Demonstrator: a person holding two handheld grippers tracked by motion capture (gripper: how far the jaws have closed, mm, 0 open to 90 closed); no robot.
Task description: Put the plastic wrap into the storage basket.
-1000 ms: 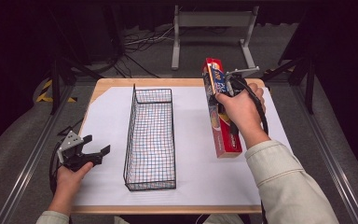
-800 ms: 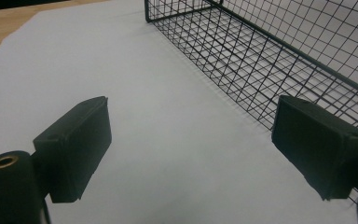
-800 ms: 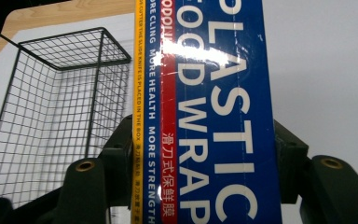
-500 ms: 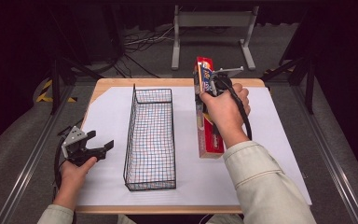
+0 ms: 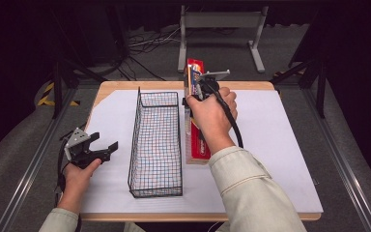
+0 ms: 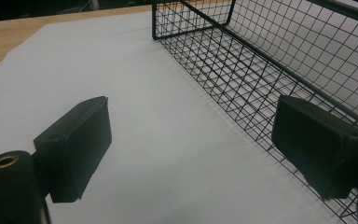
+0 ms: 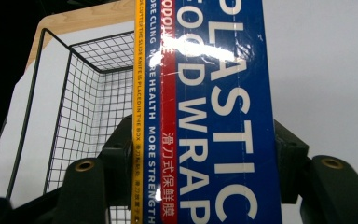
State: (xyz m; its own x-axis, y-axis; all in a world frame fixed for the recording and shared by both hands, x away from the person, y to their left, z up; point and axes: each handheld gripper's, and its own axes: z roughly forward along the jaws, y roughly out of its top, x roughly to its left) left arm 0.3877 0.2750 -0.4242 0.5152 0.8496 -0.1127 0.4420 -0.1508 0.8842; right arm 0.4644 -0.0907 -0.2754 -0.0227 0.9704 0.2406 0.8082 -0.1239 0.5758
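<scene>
One long red-and-blue cardboard box of plastic wrap (image 5: 196, 130) is pinched between the jaws of the right gripper (image 5: 199, 88).

The box is held just beside the right wall of the black wire mesh basket (image 5: 156, 140), over the white-covered wooden table (image 5: 280, 145). The left gripper (image 5: 96, 148) is held with jaws spread, near the basket's left side.

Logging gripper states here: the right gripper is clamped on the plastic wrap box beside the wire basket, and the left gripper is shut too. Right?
Not quite. The left gripper is open, jaws wide apart over the white sheet, as the left gripper view shows. The right gripper is clamped on the plastic wrap box beside the wire basket.
</scene>
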